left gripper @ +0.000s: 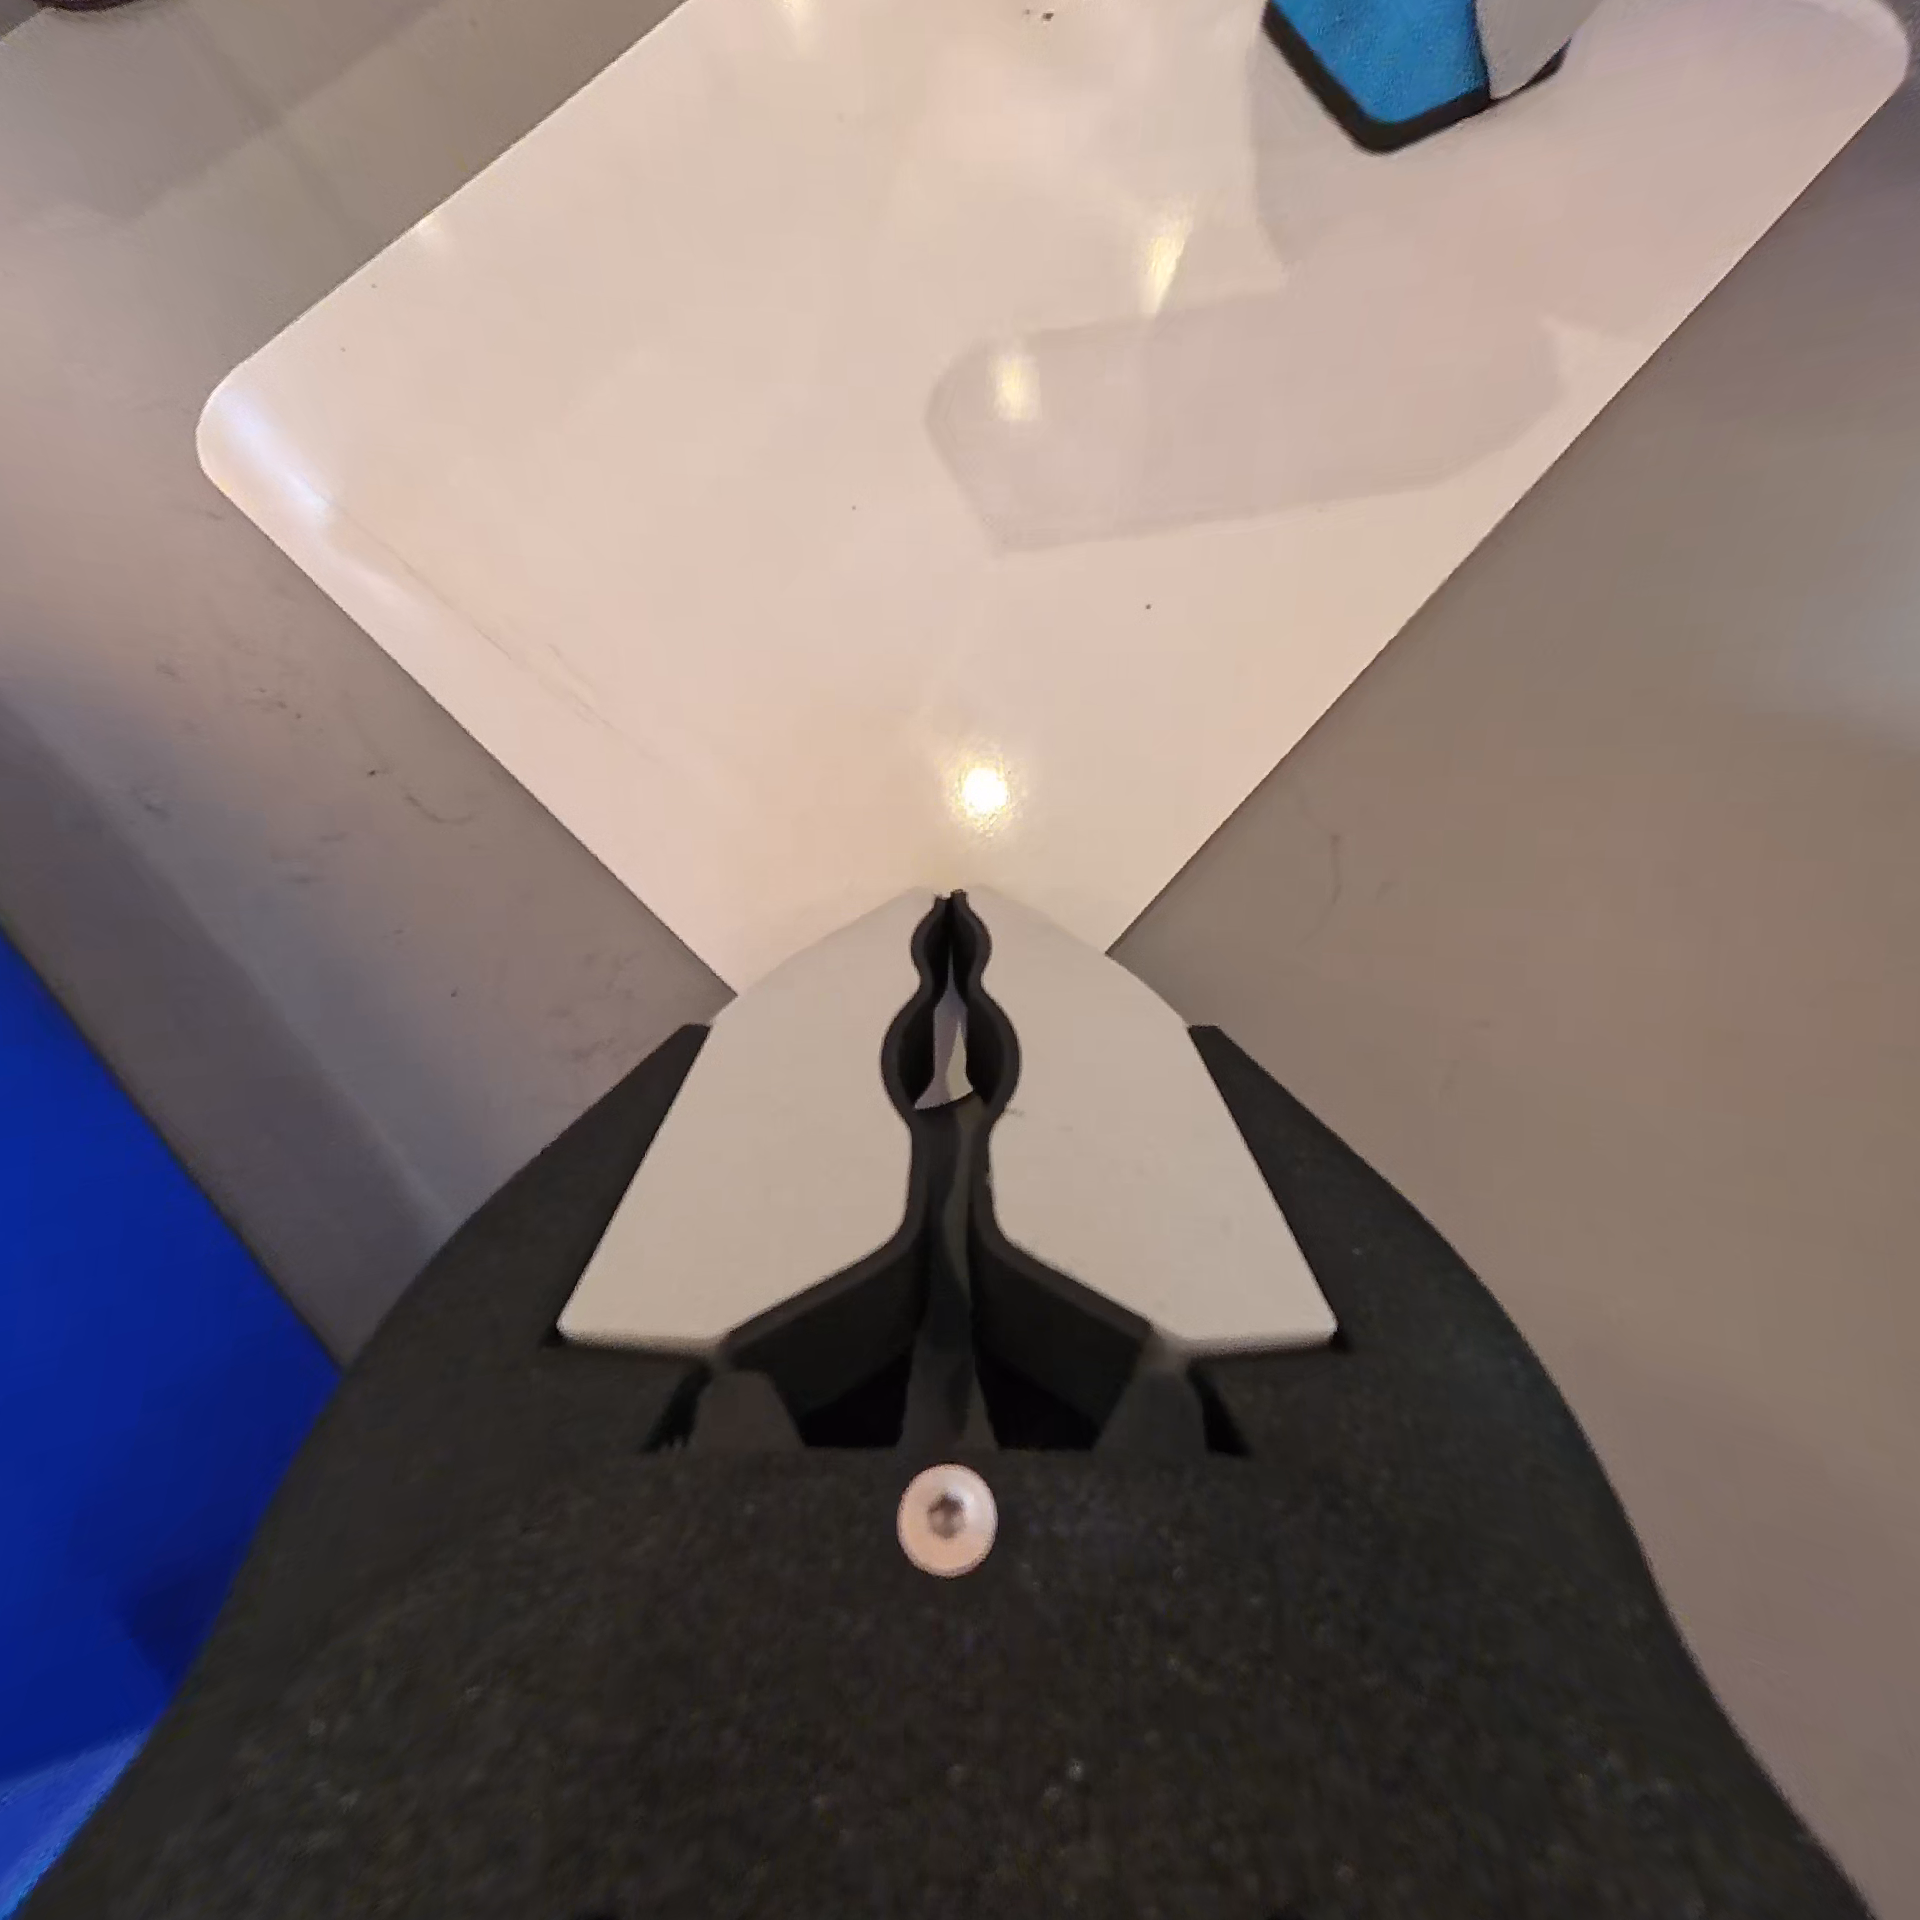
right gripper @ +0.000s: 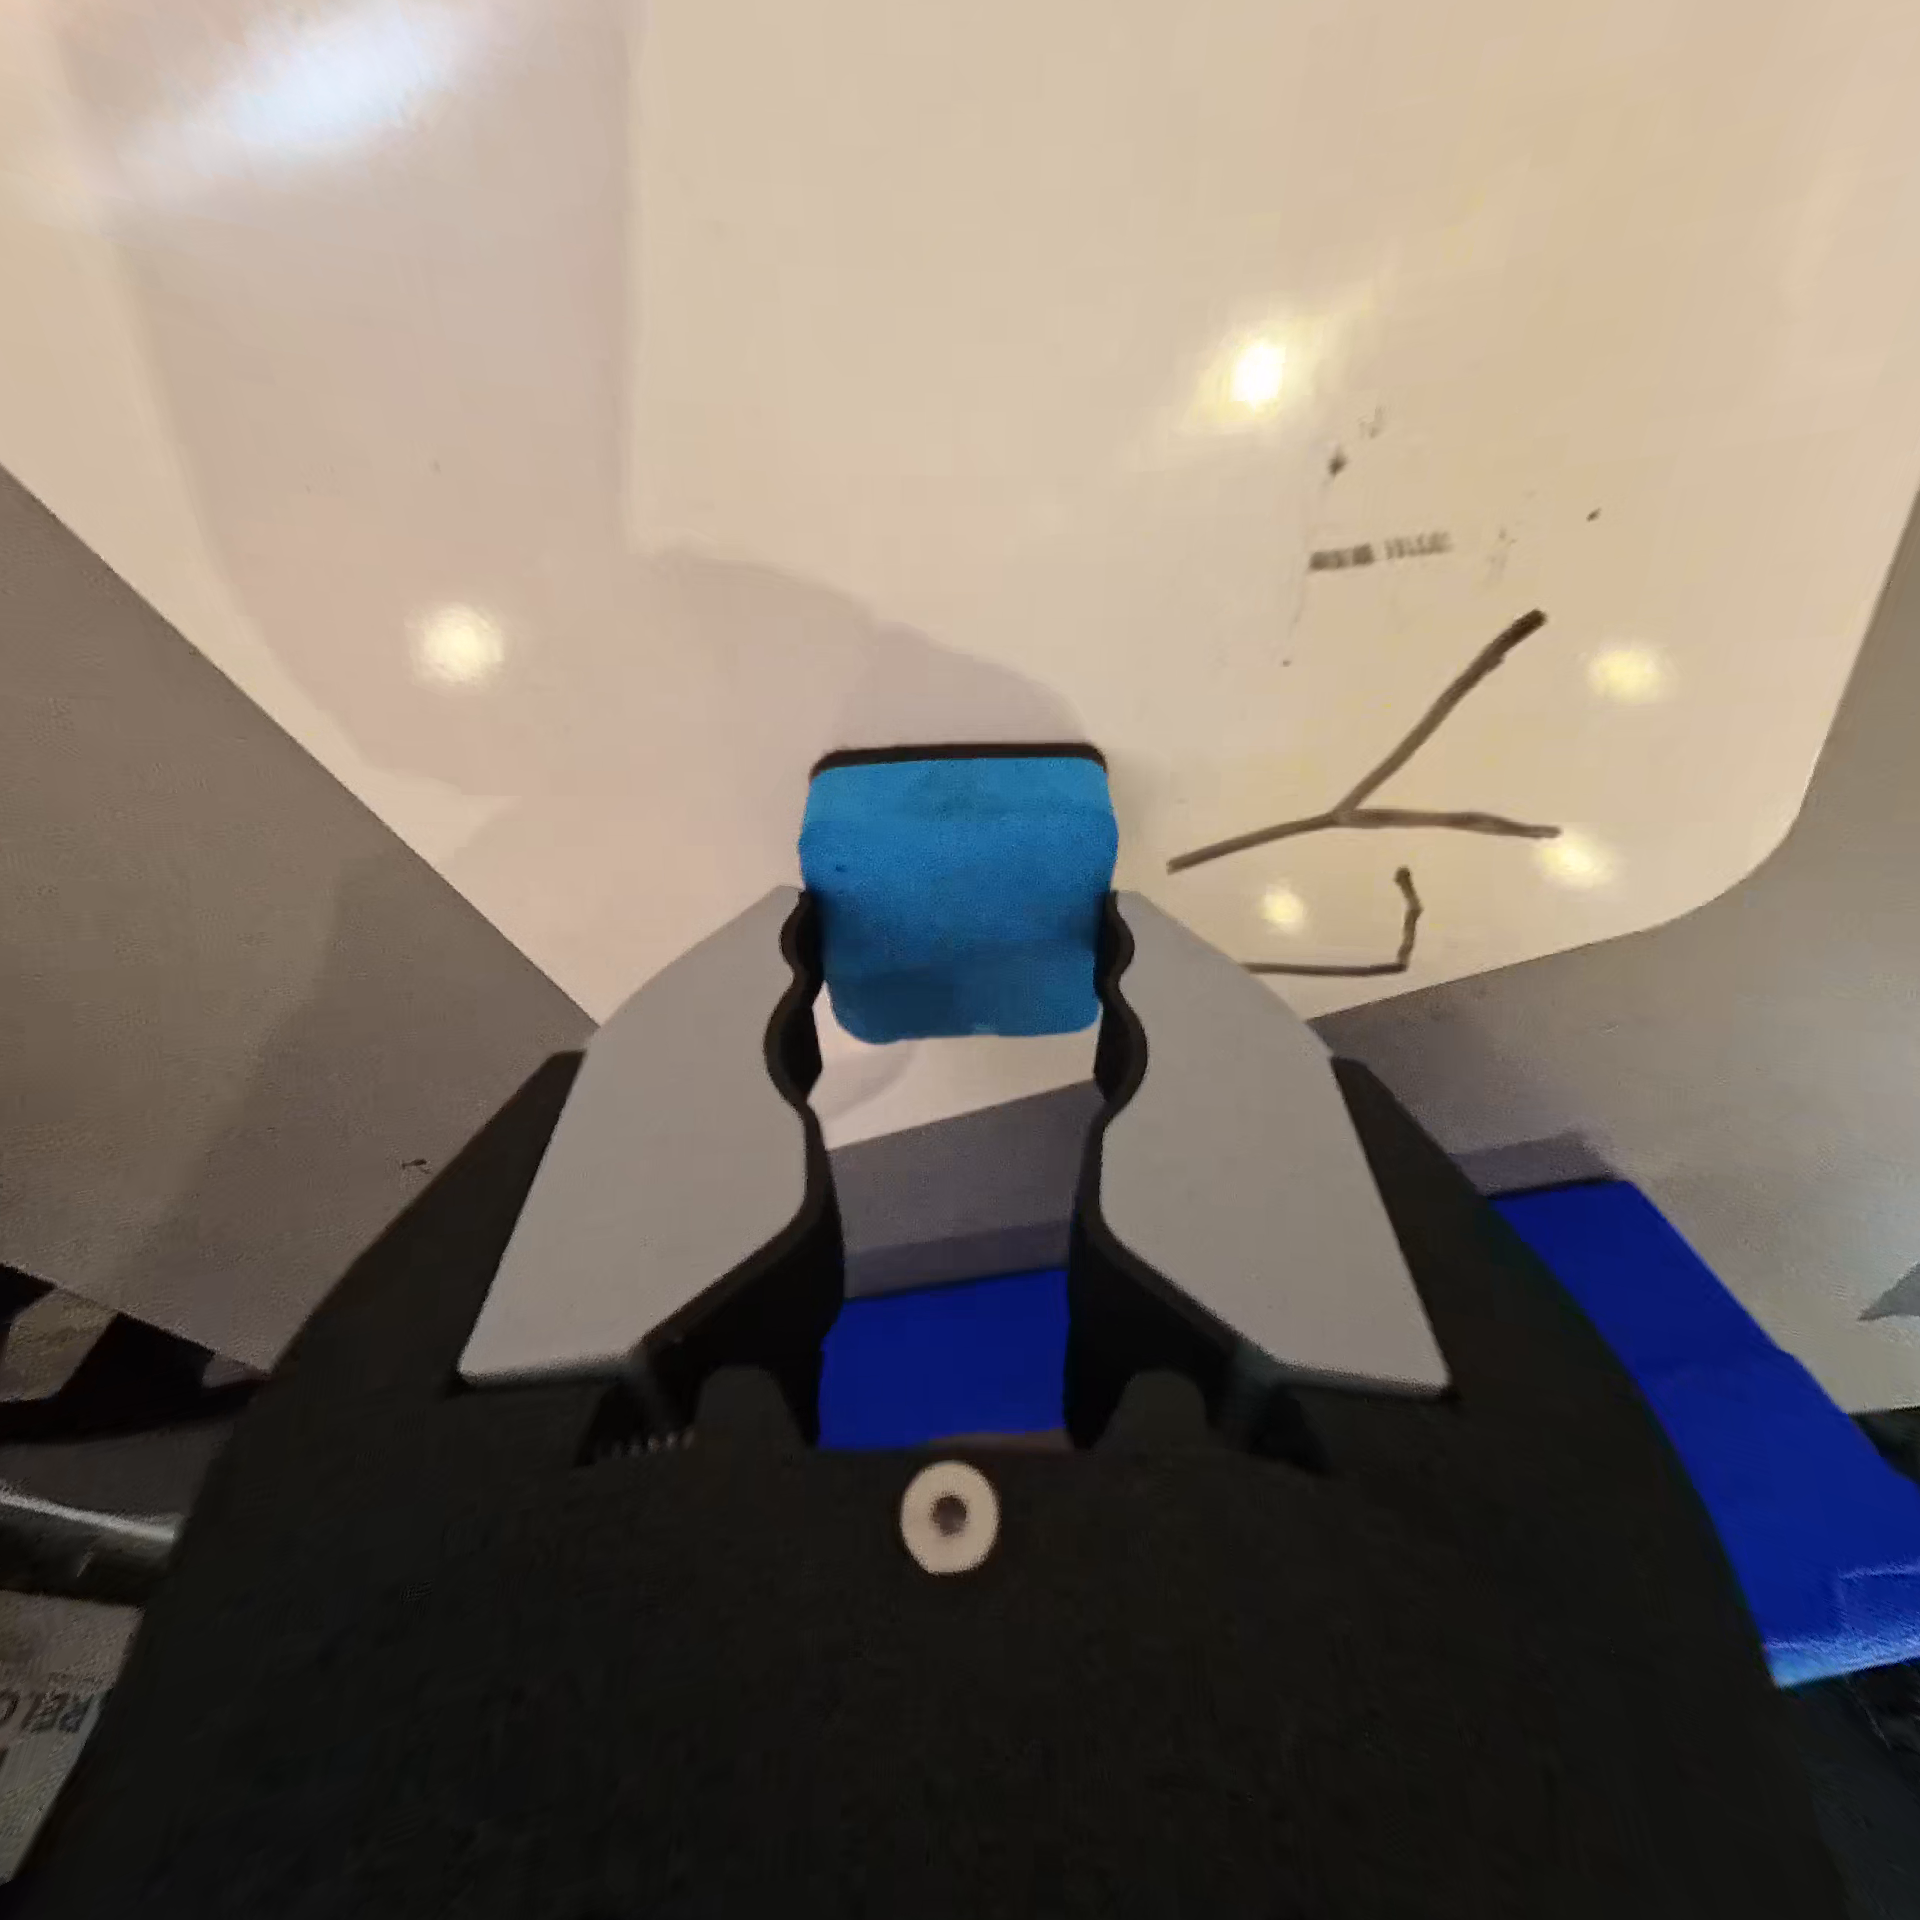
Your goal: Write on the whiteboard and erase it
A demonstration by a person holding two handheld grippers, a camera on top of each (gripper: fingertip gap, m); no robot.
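Now our right claw (right gripper: 954,914) grips the blue eraser (right gripper: 951,894) pad-down on the whiteboard (right gripper: 831,364), beside dark marker strokes (right gripper: 1371,821); our closed, empty left claw (left gripper: 954,896) pins the board's corner to the tabletop (left gripper: 1558,831), probably to steady it.

The eraser (right gripper: 954,894) sits on the whiteboard (right gripper: 935,364), marks (right gripper: 1361,821) seemingly just right.

Warm light from above is shining on the whiteboard (left gripper: 644,436), making small bright spots of glare across it in both views. A soft shadow is lying just beyond the blue eraser (right gripper: 954,894). The right wrist view is looking blurry, most at the far left. Straight edges are bending near the picture borders. The left gripper (left gripper: 953,896) is looking sharp, with slight blur at its near sides.
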